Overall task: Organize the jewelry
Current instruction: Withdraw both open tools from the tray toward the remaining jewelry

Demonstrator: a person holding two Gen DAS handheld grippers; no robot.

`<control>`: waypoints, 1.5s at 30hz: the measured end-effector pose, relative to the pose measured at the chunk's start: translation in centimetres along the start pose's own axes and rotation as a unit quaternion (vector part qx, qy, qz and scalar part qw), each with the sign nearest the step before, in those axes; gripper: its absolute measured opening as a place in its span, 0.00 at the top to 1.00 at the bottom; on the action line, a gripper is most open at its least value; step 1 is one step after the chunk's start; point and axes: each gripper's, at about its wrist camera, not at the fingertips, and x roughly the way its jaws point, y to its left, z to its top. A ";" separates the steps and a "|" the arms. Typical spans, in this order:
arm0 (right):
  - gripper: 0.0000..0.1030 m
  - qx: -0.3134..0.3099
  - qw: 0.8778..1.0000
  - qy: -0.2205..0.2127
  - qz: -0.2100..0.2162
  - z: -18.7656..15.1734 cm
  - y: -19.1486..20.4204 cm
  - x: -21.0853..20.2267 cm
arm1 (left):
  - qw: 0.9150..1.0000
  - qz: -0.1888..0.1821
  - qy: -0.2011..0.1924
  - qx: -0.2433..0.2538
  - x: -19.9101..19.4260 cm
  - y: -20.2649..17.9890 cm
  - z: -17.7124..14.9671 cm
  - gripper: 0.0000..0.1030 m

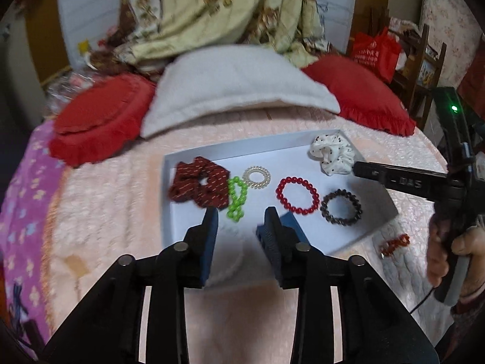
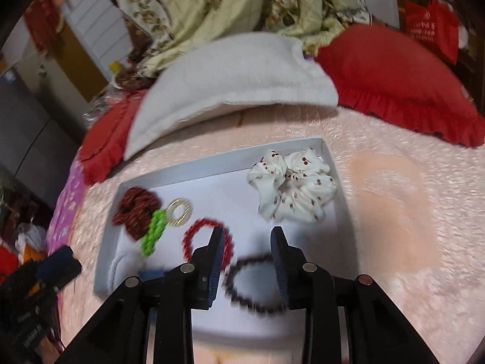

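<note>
A white tray (image 1: 188, 227) lies on a pink bedspread. In it lie a dark red scrunchie (image 1: 198, 185), a green bead bracelet (image 1: 237, 198), a clear spiral hair tie (image 1: 257, 176), a red bead bracelet (image 1: 297, 195), a dark spiral hair tie (image 1: 341, 207) and a white dotted scrunchie (image 1: 333, 151). My left gripper (image 1: 241, 215) is open and empty above the tray's near edge. My right gripper (image 2: 247, 233) is open and empty over the tray, just short of the white scrunchie (image 2: 292, 188), above the dark hair tie (image 2: 254, 285). An orange-red bead piece (image 1: 394, 244) lies on the bedspread right of the tray.
A white pillow (image 1: 236, 88) and two red frilled cushions (image 1: 100, 115) lie behind the tray. A floral quilt (image 1: 218, 12) is heaped at the back. A purple flowered sheet (image 1: 21, 212) edges the bed on the left. A red bag (image 1: 377, 51) hangs at the back right.
</note>
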 end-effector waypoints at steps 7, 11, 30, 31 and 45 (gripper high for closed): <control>0.65 -0.012 1.000 -0.015 -0.017 -6.6 -1.8 -6.4 | 0.999 0.024 -0.023 -0.037 -5.6 -0.2 -5.3 0.59; 0.65 0.005 0.999 -0.017 -0.033 -11.0 -3.0 -8.4 | 0.996 0.040 -0.025 -0.070 -7.5 -1.0 -8.8 0.59; 0.65 0.002 0.999 -0.003 -0.033 -19.4 0.7 -10.4 | 0.993 0.088 -0.016 -0.081 -10.9 -3.2 -15.5 0.59; 0.65 0.001 0.999 -0.003 -0.036 -19.4 0.8 -10.4 | 0.993 0.090 -0.016 -0.081 -11.1 -3.1 -15.6 0.59; 0.74 -0.052 0.993 0.037 -0.097 -14.7 1.6 -1.8 | 0.990 0.088 0.004 -0.110 -10.8 -0.6 -17.2 0.59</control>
